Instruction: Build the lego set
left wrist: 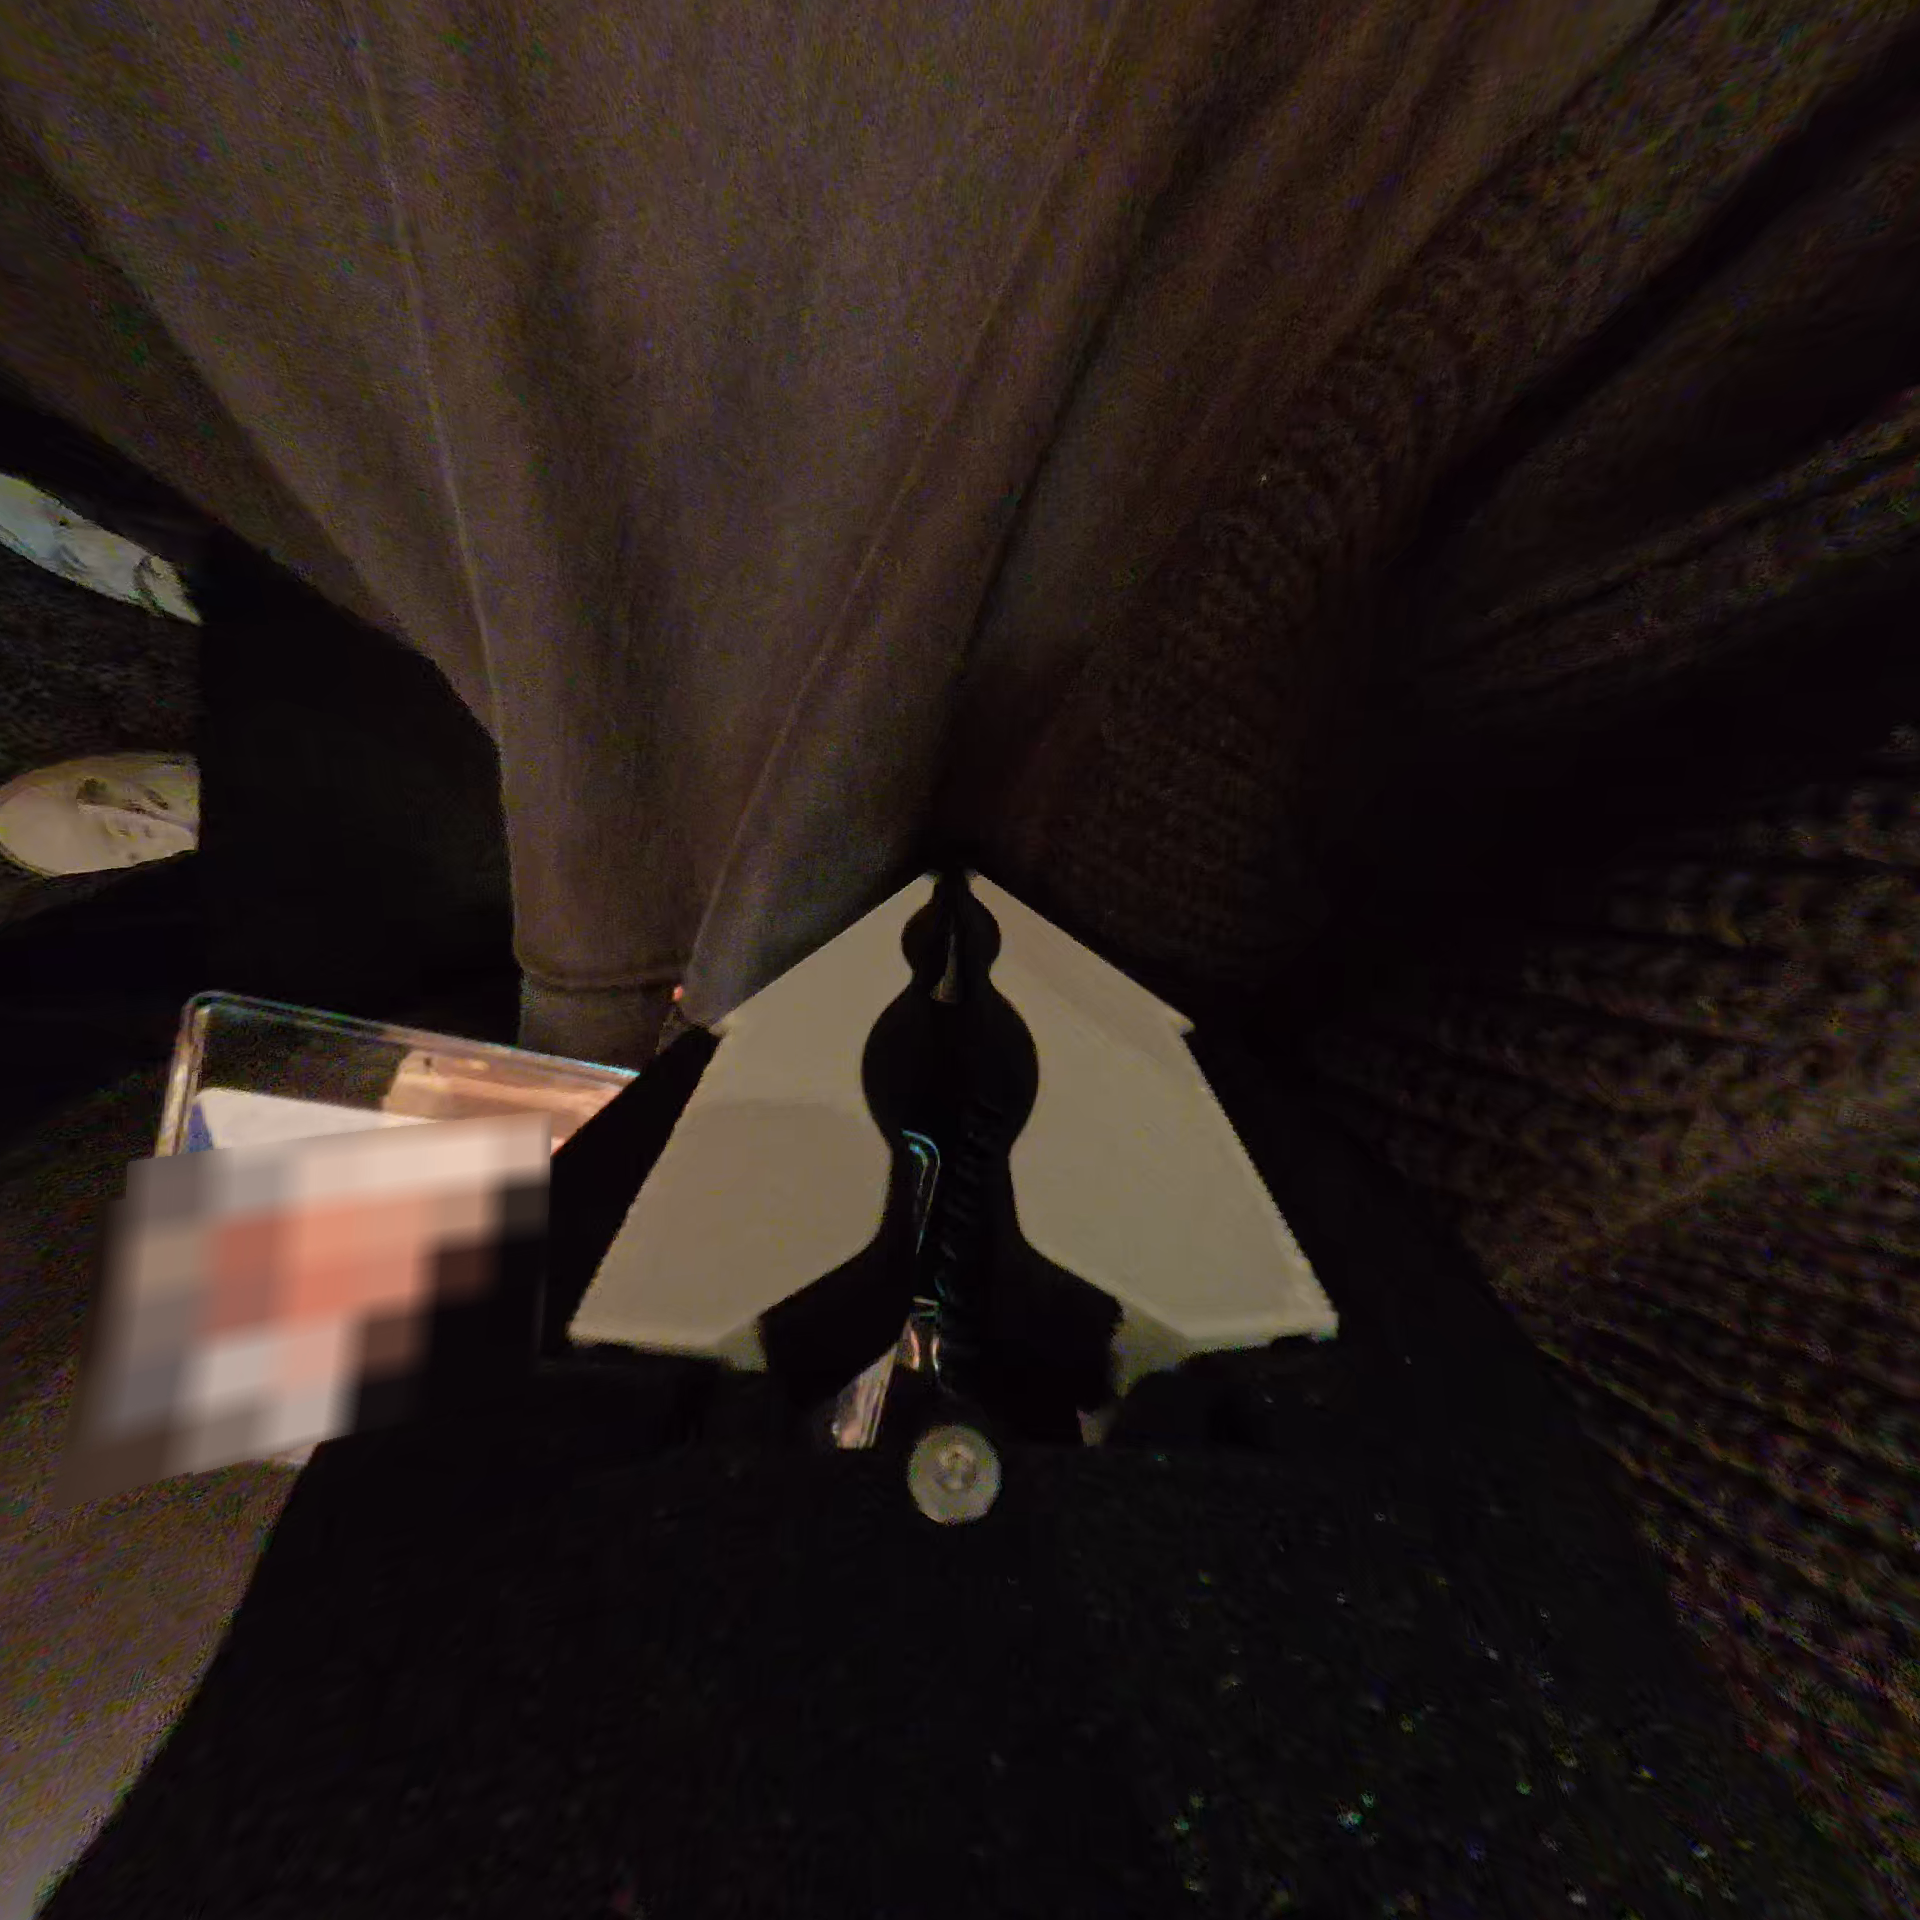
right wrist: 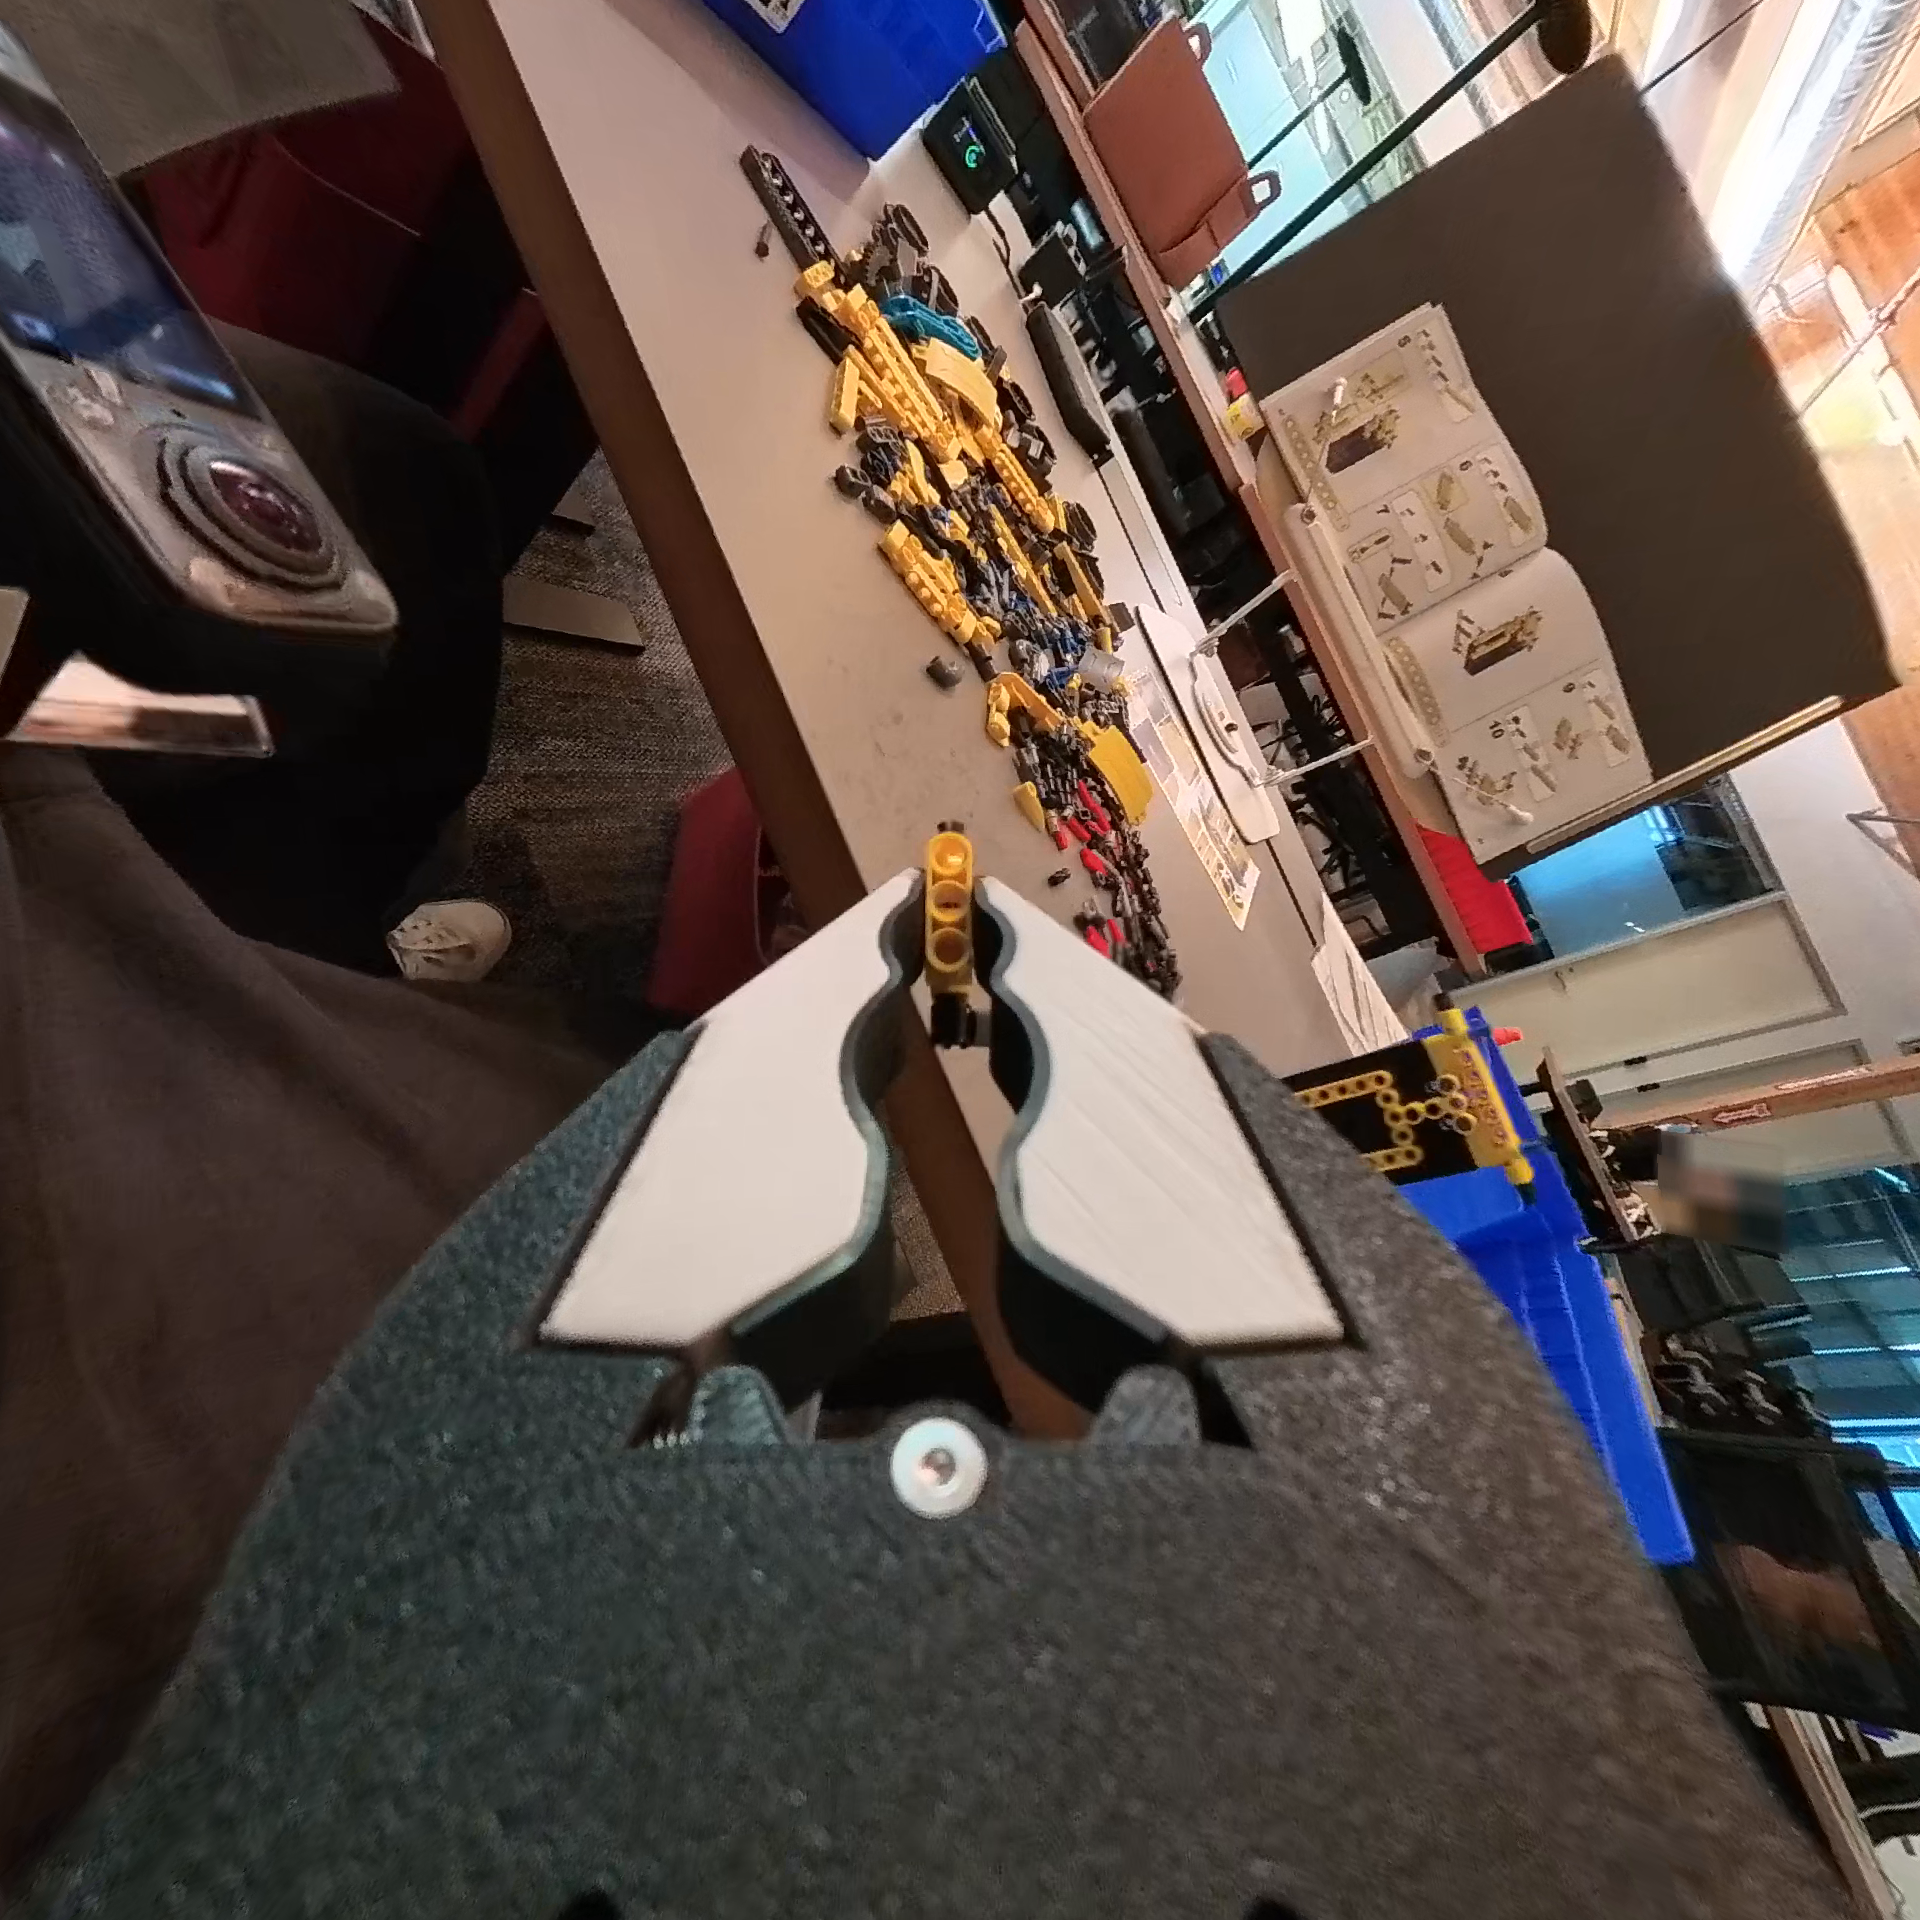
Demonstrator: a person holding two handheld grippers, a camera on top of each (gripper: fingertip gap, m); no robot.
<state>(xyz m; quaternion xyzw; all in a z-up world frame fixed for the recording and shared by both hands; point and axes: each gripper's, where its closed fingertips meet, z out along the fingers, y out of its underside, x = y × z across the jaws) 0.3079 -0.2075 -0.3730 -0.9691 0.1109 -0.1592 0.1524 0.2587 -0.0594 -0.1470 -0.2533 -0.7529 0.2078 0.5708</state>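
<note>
While pinched at its tips, yellow beam (right wrist: 948,914) protrudes beyond right hand-held gripper (right wrist: 951,896)

- Left wrist view: pressed close against dark fabric (left wrist: 727,416), facing into it, well away from the table.
- Right wrist view: rolled sideways, off the table (right wrist: 665,312) edge, facing along its top.
- Shared ground: none discernible.

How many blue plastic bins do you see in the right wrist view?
2. One blue bin stands at the far end of the table, at the picture's top. The other blue bin is nearer, right of the right gripper. More may be hidden.
</note>
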